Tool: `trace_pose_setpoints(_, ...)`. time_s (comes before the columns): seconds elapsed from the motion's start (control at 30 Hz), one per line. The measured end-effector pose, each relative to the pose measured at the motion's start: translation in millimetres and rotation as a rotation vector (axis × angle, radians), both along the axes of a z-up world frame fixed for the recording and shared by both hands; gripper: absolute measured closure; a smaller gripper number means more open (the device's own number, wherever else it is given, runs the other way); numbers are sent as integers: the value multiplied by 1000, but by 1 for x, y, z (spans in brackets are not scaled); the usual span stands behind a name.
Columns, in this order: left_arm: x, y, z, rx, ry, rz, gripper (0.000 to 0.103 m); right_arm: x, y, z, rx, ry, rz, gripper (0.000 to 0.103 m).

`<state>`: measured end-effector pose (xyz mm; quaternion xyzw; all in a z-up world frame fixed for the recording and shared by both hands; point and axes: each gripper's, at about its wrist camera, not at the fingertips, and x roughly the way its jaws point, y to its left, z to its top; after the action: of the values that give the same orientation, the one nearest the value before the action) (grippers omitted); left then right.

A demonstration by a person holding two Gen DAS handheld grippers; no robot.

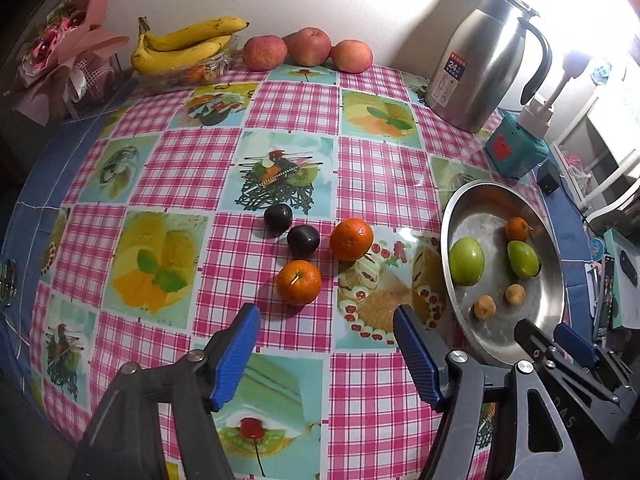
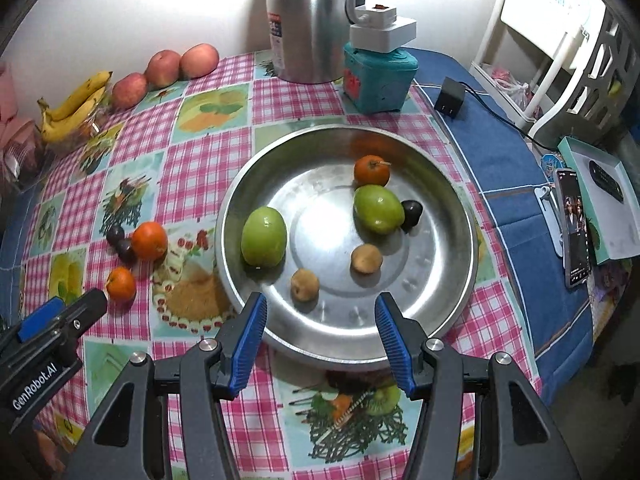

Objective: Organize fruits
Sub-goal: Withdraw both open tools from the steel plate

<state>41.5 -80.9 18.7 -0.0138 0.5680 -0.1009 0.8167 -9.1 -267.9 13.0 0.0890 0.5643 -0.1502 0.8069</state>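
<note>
Both the left tool and right tool stand apart, seemingly touching nothing, above the tablecloth.

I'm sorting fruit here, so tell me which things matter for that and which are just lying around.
For the job: metal pan, loose oranges, dark plums, green fruits, left gripper, right gripper.

Lying about: kettle, phone, teal box, bananas, apples.

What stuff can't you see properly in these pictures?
- Dark fruit in the metal pan: right wrist view, half behind a green fruit; nearly hidden in the left view.
- Clear tray: contents covered by the bananas.
- Kettle: top cut off, right wrist view.
- Phone screen: too small.
</note>
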Motion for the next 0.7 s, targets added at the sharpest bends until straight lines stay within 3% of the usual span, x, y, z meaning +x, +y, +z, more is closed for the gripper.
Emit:
trace_pose_setpoints(0.47,7,4,-10,19,32,22,19,8,6,-10,-9,34,10,44)
trace_pose_setpoints(0.57,9,4,-15,36,45,27,7,10,5,-16,1,49,6,32)
trace_pose_setpoints(0.7,10,6,-18,55,47,39,0,11,2,-23,14,71,-1,30)
